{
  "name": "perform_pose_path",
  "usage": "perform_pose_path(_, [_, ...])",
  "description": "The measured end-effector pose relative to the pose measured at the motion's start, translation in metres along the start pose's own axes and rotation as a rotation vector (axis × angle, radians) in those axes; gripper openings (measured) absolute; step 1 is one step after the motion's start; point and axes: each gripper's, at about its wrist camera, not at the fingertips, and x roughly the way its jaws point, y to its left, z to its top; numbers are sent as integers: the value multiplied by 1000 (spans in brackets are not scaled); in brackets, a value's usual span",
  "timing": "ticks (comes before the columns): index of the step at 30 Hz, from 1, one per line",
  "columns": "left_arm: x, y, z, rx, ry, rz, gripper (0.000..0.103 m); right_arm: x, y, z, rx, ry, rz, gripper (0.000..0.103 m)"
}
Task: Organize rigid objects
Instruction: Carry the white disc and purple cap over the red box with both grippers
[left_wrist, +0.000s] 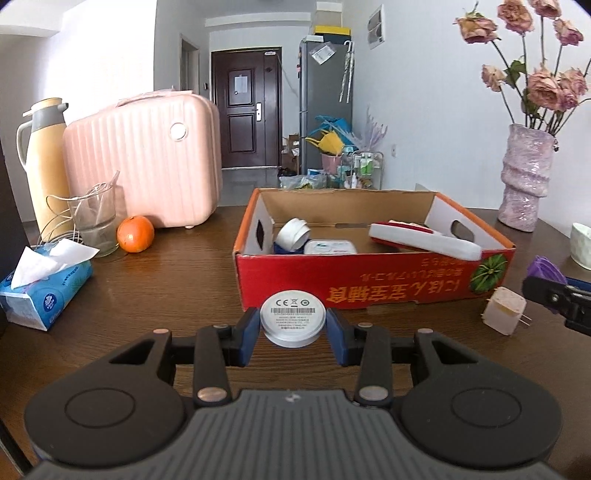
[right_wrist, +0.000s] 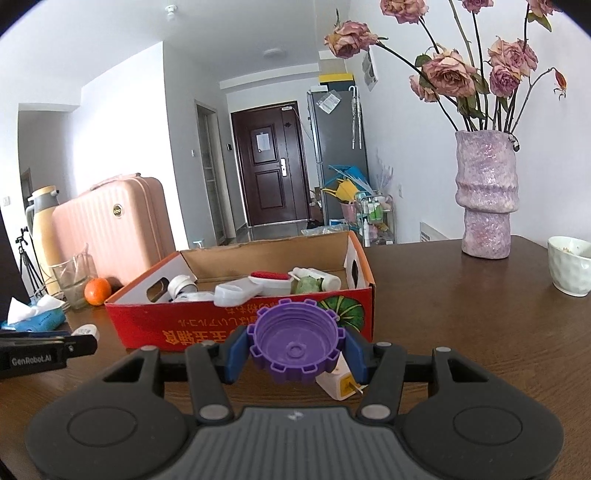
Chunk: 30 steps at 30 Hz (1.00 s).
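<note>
We take the red cardboard box (left_wrist: 373, 280) on the table (left_wrist: 177, 288) as our landmark and count from its left. Well to its left we see one tissue pack (left_wrist: 44, 284), one thermos (left_wrist: 46, 162), one glass (left_wrist: 98, 221), one orange (left_wrist: 135, 233) and one pink suitcase (left_wrist: 147, 162).

Just in front of the box, our left claw (left_wrist: 293, 332) pinches one round white disc (left_wrist: 293, 323) between its two blue pads, labelled face toward the camera, held above the table.

Inside the box we can count one white roll (left_wrist: 294, 232), one white case (left_wrist: 330, 246) and one long white-and-red tool (left_wrist: 424, 238); the right wrist view adds one white bottle (right_wrist: 317, 277) and one green lump (right_wrist: 308, 285) at the box's right end.

In front of the box's right corner, our right claw (right_wrist: 295, 349) pinches one purple notched cap (right_wrist: 295, 343), hollow side toward the camera. One white plug (left_wrist: 504, 311) lies on the table just beneath it. Right of the box stand one purple vase (right_wrist: 485, 199) of dried roses and one pale cup (right_wrist: 569, 269).
</note>
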Motion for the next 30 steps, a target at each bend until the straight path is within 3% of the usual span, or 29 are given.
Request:
perform_pose_path(12, [-17, -21, 3, -5, -38, -41, 40, -11, 4, 4, -7, -34, 29, 53])
perform_pose_path(30, [-22, -42, 27, -38, -95, -45, 40, -12, 4, 18, -11, -80, 32, 53])
